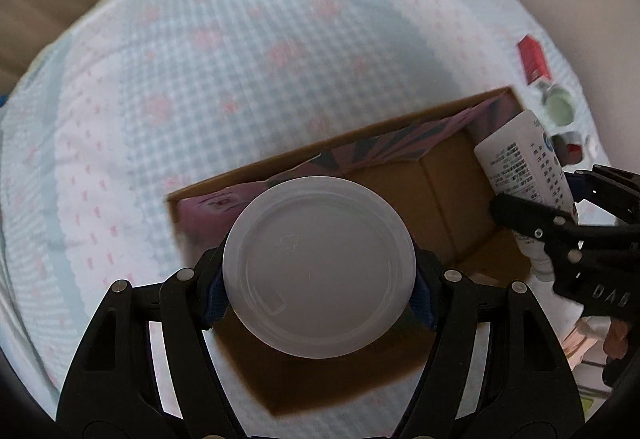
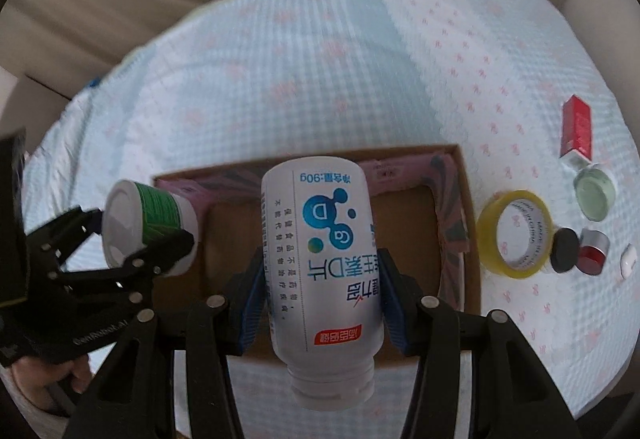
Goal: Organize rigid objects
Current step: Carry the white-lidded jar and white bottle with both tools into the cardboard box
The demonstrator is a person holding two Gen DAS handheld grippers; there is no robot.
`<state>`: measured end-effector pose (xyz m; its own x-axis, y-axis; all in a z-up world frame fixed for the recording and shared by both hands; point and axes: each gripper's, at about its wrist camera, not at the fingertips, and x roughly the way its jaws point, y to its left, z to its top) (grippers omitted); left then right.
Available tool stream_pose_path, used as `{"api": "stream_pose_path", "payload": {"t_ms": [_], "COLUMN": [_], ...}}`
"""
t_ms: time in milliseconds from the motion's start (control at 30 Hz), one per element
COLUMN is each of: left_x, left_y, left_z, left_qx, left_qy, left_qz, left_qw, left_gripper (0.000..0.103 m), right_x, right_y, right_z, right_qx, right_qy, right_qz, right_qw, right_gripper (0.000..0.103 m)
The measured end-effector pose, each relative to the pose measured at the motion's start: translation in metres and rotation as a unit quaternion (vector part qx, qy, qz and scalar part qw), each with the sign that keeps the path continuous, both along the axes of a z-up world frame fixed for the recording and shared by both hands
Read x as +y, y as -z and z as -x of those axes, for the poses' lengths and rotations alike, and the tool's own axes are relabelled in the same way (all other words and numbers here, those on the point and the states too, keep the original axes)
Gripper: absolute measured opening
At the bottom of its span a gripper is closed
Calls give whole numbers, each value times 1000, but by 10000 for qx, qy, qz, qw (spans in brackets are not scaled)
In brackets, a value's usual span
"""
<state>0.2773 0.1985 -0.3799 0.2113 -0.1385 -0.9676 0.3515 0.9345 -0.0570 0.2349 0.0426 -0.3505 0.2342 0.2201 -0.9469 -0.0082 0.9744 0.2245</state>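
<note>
Landmark: the open cardboard box (image 2: 472,223), lying on your bed's checked blue-and-pink cover (image 2: 320,71); every place below is told from it.
Left gripper (image 1: 319,279): your jaws are closed on a white jar with a green label (image 2: 150,217), one blue pad on each side of it.
Jar position: above the box's left end, off the box floor.
Jar axis: the long axis runs along your fingers; the flat white end (image 1: 319,267) faces the left wrist camera and fills the gap between the pads.
Jar writing: the green label is too blurred to read.
Right gripper (image 2: 322,291): your jaws grip a white bottle (image 2: 320,251) at mid-body.
Bottle position: over the middle of the box, with the box floor showing behind it.
Bottle axis: lengthwise along your fingers, white cap (image 2: 330,383) toward the camera, base pointing away to the box's far wall.
Bottle writing: read upside down, "90g" near the base, a blue bubble logo with the letters "Ca" and "D", and a red tag of Chinese characters near the cap.
Gripper writing: "GenRobot.AI" on the left gripper's black body.
Box lining: pink printed paper (image 2: 448,199) along the far and right walls.
Right of the box: a yellow tape roll (image 2: 516,235) printed "MADE IN CHINA", just beside the wall; past it a black round lid (image 2: 564,251), a red-topped silver jar (image 2: 594,253), a pale green jar (image 2: 594,191) and a red carton (image 2: 576,129).
</note>
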Motion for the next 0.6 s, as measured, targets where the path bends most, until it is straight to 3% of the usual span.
{"api": "stream_pose_path", "payload": {"t_ms": [200, 467, 533, 567, 600], "left_x": [-19, -27, -28, -28, -29], "left_y": [40, 48, 45, 45, 46], "left_z": [-15, -27, -27, -27, -27], "left_qx": [224, 310, 272, 250, 239], "left_qy": [260, 361, 442, 449, 467], "left_qz": [-193, -290, -99, -34, -51], "left_qw": [9992, 9984, 9986, 9987, 9986], "left_gripper": [68, 70, 103, 103, 103], "right_x": [5, 14, 17, 19, 22], "right_y": [42, 56, 58, 59, 61], "right_z": [-9, -4, -2, -1, 0], "right_qx": [241, 250, 74, 13, 71], "right_qy": [-310, -872, -1027, -1105, -1202], "right_qz": [273, 565, 673, 681, 693], "right_qw": [9989, 9943, 9924, 9915, 9903], "right_gripper": [47, 48, 48, 55, 86]}}
